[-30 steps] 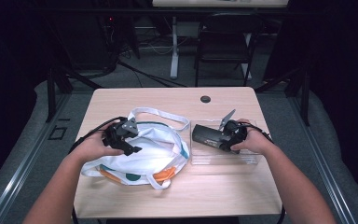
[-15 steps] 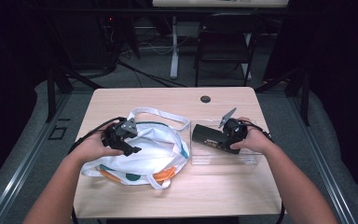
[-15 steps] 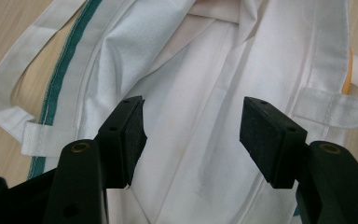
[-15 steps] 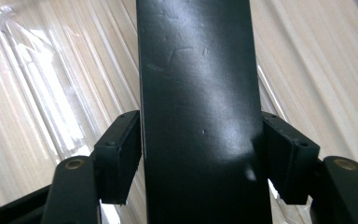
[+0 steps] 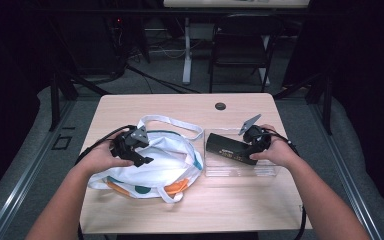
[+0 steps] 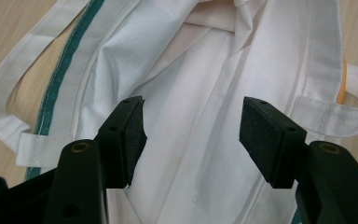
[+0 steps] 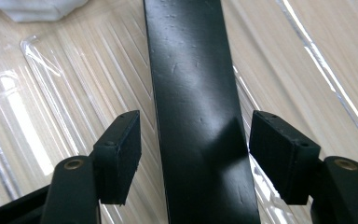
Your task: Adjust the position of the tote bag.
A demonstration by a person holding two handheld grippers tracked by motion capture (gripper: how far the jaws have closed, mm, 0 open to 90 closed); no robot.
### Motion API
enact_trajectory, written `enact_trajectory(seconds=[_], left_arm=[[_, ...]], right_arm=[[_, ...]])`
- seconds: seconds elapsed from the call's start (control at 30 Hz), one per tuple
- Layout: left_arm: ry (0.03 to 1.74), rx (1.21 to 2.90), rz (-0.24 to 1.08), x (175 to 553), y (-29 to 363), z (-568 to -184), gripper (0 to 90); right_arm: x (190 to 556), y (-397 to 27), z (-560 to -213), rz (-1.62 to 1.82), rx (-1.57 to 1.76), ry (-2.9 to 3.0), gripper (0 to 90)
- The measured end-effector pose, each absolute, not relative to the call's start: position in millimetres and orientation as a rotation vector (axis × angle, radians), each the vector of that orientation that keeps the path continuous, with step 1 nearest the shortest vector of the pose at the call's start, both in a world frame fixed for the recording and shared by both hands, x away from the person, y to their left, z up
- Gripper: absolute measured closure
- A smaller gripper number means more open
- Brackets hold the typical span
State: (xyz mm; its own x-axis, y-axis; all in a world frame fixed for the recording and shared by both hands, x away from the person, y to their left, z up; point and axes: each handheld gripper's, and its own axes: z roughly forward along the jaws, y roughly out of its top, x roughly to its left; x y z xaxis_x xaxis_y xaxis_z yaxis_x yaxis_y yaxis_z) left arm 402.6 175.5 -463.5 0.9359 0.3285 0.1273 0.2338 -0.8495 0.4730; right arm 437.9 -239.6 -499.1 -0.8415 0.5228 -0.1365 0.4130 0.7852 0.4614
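Observation:
A white cloth tote bag (image 5: 165, 165) with green trim and orange patches lies on the left half of the table. My left gripper (image 5: 142, 152) hovers over it, open; its jaws frame the bag's white fabric (image 6: 200, 140) with a gap on each side. A long black box (image 5: 227, 149) lies in a clear plastic tray (image 5: 240, 167) on the right half. My right gripper (image 5: 252, 145) is open over the box's near end, and the black box (image 7: 196, 116) runs between its jaws, touching neither pad.
The wooden table (image 5: 180, 107) has a dark round grommet (image 5: 220, 106) near its far edge. The bag's white strap (image 5: 172, 121) loops toward the middle. A chair (image 5: 242, 50) and desk legs stand beyond the table on grey floor.

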Motion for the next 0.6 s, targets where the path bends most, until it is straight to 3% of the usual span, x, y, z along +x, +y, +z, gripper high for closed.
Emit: enact_trajectory(seconds=[0.6], left_arm=[[0.382,2.620,0.262,407,172,-466,40.4]], right_arm=[[412,-272,-495,0.583,0.948,2.623,37.5]])
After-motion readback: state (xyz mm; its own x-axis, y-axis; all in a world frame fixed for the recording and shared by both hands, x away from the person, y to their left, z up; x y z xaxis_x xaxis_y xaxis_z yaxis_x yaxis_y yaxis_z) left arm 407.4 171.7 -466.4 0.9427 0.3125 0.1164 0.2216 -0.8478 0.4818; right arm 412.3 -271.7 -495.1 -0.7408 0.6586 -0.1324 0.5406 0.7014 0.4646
